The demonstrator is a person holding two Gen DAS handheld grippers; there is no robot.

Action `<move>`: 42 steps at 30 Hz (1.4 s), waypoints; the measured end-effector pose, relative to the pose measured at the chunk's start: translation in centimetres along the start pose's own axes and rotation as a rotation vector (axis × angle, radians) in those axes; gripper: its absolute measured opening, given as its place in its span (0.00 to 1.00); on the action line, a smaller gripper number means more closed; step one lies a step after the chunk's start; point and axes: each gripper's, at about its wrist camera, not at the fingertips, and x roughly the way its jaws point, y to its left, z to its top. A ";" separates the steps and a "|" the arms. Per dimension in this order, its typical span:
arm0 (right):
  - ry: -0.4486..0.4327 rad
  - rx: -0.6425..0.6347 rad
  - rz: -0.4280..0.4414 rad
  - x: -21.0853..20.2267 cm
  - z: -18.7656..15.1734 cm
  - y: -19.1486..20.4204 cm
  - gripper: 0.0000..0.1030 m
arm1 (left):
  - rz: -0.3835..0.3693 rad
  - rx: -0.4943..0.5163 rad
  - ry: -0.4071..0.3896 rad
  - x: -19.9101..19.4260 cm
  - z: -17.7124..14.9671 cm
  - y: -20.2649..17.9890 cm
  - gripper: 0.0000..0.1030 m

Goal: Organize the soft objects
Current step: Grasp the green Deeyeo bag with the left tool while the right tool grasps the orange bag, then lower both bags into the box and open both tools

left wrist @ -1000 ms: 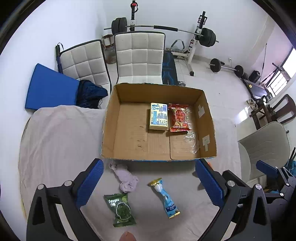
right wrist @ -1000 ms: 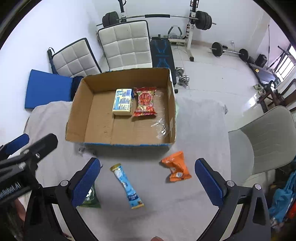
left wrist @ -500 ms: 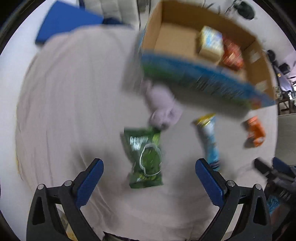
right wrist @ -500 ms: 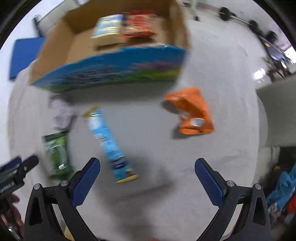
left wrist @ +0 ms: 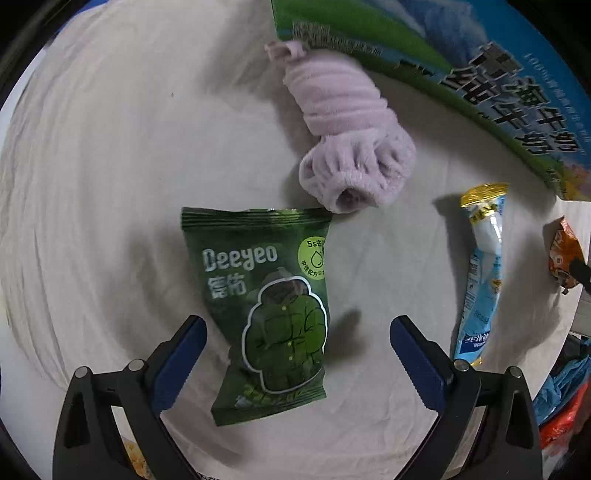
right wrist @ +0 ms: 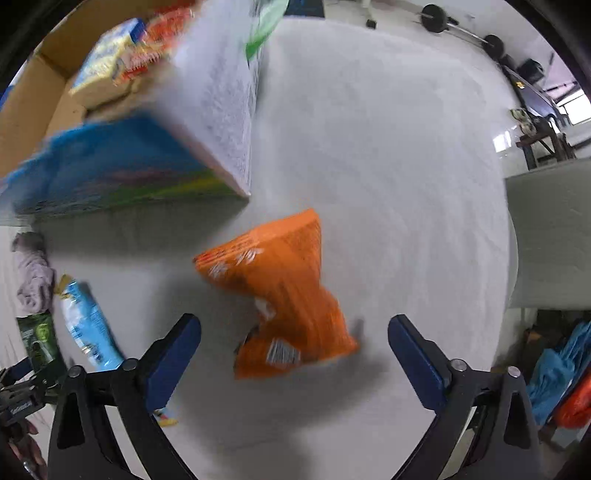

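Note:
A green snack packet [left wrist: 266, 306] lies flat on the white cloth, its lower half between the fingers of my left gripper [left wrist: 298, 325], which is open and points straight down at it. A rolled lilac cloth [left wrist: 347, 140] lies just beyond it, and a blue tube packet [left wrist: 480, 273] to the right. In the right wrist view a crumpled orange packet [right wrist: 280, 299] lies between the blue pads of my right gripper [right wrist: 294, 323]. Its jaws are closing but stand clear of the packet. The cardboard box [right wrist: 122, 170] holds a yellow packet [right wrist: 107, 62] and a red one [right wrist: 159, 26].
The box's printed wall [left wrist: 480, 74] stands close behind the lilac cloth. The table's right edge [right wrist: 511, 266] drops off beside a pale chair [right wrist: 554, 229]. Blue and orange items [right wrist: 557, 373] lie low at the right. Weights [right wrist: 436, 18] sit on the far floor.
Both grippers have dropped from a high view of the room to just above the table. The left one now hangs over the green packet, the right one over the orange packet.

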 end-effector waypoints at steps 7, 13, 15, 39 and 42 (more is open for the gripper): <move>0.123 0.098 0.006 1.8 -0.7 -0.5 0.49 | -0.033 -0.040 0.001 -0.1 -0.5 1.6 0.99; 0.211 0.107 0.145 1.8 -3.9 1.2 0.61 | -0.027 -0.024 -0.004 -0.4 -1.7 2.5 0.99; 0.168 0.101 0.128 1.5 -4.1 1.3 0.68 | -0.026 -0.021 0.002 0.4 -1.8 2.4 0.99; 0.111 0.055 0.182 -0.4 -7.5 6.4 0.36 | -0.086 0.053 -0.085 -3.5 -5.2 1.4 0.42; 0.074 0.042 0.215 -2.6 -7.8 7.5 0.36 | -0.095 0.103 -0.127 -5.5 -6.3 0.6 0.42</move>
